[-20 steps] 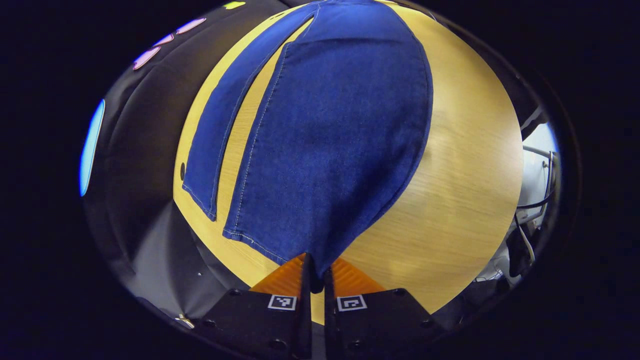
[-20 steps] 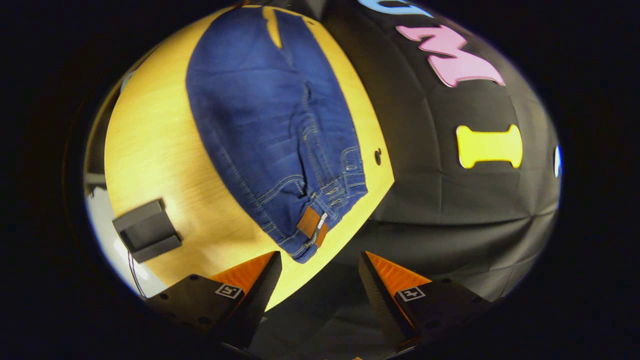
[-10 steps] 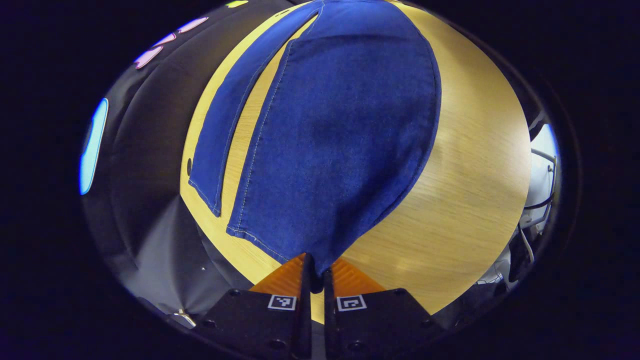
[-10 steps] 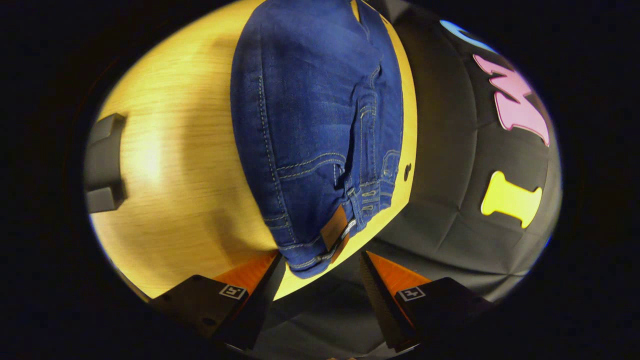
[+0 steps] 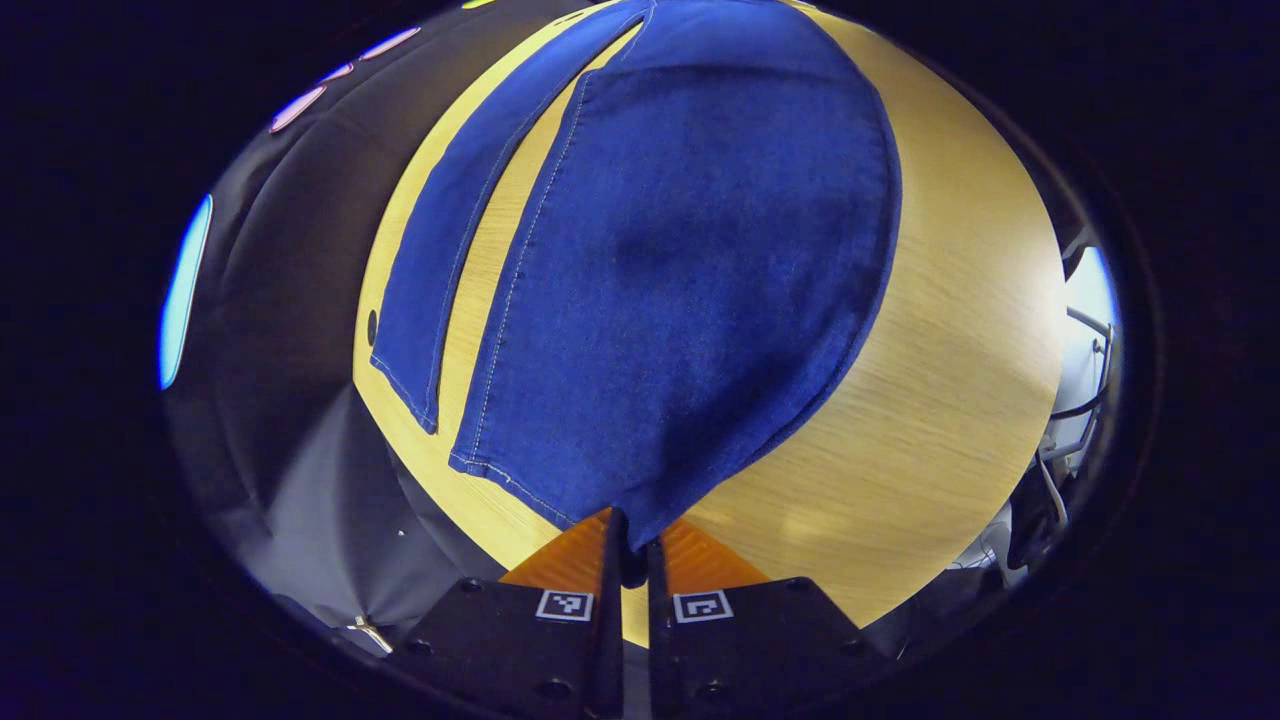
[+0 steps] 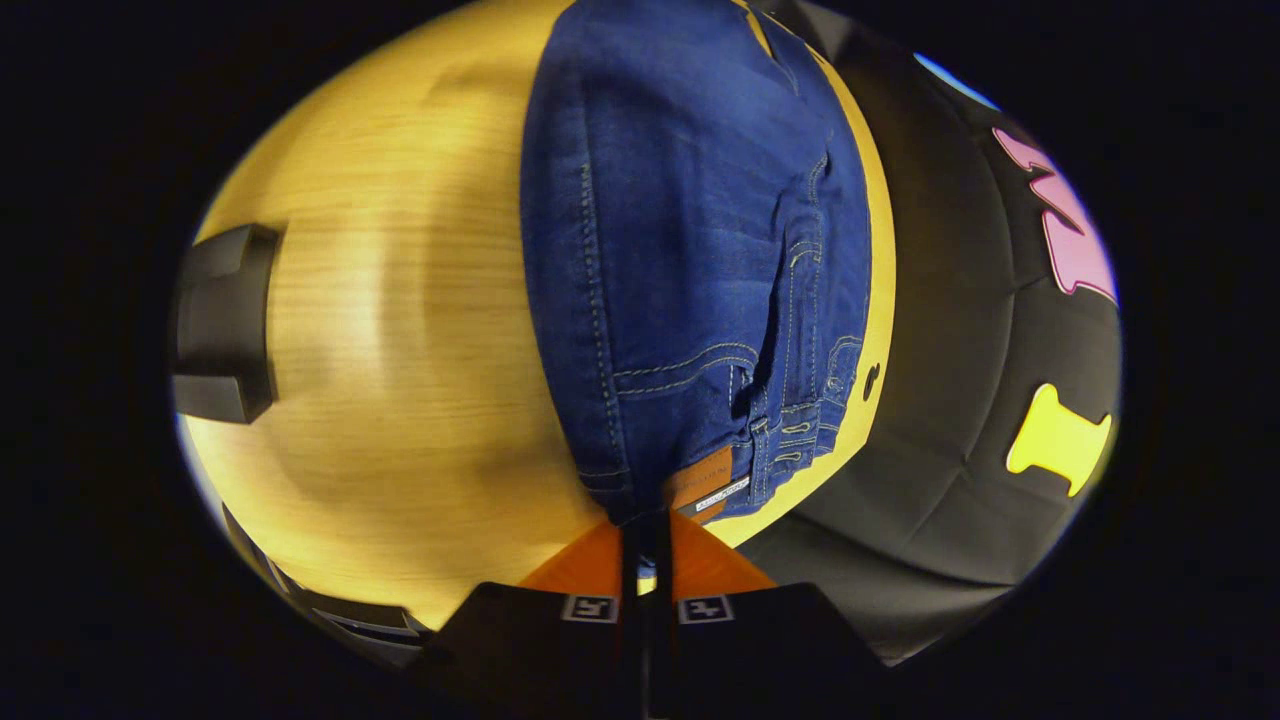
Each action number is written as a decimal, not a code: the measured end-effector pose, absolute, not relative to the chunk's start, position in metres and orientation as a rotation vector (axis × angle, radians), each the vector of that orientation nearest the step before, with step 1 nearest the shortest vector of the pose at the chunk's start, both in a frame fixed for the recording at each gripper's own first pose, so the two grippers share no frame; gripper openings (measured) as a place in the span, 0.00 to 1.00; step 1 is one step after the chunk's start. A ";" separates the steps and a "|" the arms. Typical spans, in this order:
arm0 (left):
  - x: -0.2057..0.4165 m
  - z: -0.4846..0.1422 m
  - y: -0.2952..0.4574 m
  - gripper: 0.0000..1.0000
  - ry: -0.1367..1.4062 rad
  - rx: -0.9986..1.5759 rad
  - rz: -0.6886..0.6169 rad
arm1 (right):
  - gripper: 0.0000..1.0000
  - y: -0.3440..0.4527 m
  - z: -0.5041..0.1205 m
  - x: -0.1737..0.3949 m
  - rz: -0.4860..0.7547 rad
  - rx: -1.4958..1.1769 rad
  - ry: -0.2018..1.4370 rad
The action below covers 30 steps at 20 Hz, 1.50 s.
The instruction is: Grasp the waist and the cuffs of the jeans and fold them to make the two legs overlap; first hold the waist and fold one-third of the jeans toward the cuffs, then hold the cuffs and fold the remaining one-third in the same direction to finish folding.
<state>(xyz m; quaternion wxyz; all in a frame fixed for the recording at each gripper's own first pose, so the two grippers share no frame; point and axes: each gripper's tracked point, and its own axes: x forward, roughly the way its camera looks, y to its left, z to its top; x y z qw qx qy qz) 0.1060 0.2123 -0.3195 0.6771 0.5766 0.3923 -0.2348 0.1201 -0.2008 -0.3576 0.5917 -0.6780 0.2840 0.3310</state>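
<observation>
Denim spreads along a wooden table (image 5: pixel 950 330) as the left gripper (image 5: pixel 630 545) pinches a cuff (image 5: pixel 560 490) of the jeans (image 5: pixel 690 280), the other leg lying flat beside it. The right gripper (image 6: pixel 645 535), fingers pressed together, nips the waist (image 6: pixel 690 480) by its leather patch. Both bites look shallow; uneven lifting could slip the cloth free or skew the overlap.

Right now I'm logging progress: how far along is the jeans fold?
Done: left gripper is shut on one cuff, right gripper on the waist. In hand: the legs lie apart on the table, not overlapped. Left: overlap them, then both one-third folds.
</observation>
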 end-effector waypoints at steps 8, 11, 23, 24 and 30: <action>0.097 -0.325 0.202 0.15 0.942 1.219 -0.592 | 0.05 -0.202 -0.341 0.117 0.760 -1.511 0.699; 0.093 -0.317 0.195 0.16 0.940 1.146 -0.585 | 0.05 -0.200 -0.312 0.120 0.707 -1.488 0.645; 0.124 -0.227 0.148 0.16 1.010 0.781 -0.688 | 0.05 -0.145 -0.157 0.226 0.469 -1.103 0.486; 0.132 -0.215 0.140 0.16 1.009 0.725 -0.687 | 0.05 -0.138 -0.146 0.239 0.444 -1.040 0.482; 0.249 -0.177 0.152 0.12 0.987 0.388 -0.514 | 0.05 -0.144 -0.104 0.320 0.223 -0.673 0.523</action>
